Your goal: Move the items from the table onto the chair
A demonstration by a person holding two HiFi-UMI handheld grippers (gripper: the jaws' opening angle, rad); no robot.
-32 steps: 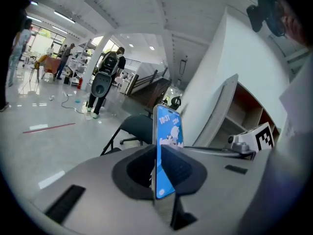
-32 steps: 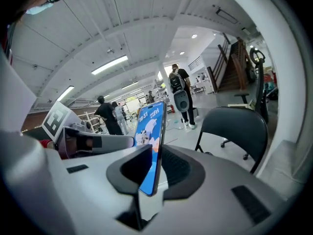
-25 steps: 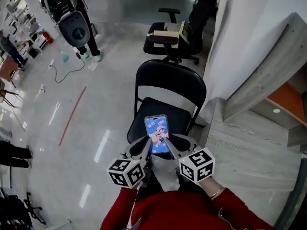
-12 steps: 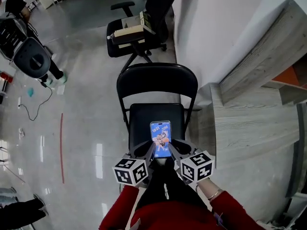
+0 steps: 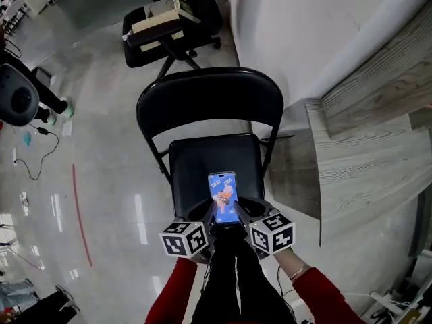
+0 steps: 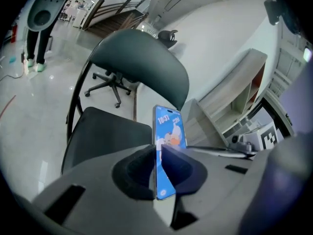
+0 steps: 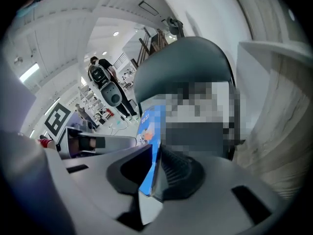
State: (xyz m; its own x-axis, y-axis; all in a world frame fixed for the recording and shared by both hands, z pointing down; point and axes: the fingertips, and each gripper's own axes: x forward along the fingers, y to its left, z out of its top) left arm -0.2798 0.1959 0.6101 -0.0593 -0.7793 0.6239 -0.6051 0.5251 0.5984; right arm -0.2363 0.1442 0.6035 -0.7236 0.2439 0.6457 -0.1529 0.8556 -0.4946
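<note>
We hold the phone (image 5: 223, 198) two-handed. The left gripper (image 5: 208, 214) pinches its left edge and the right gripper (image 5: 244, 212) its right edge. Each pair of jaws is nearly together, with only the thin slab between the pads. The screen is up and lit. Gripping opposite edges stops it pivoting and keeps the pads off the glass face. The phone sits over the front half of the black folding chair's seat (image 5: 196, 164), probably just above the cushion; contact isn't clear from the head view. Next call: lay it flat, then let go on both sides.
</note>
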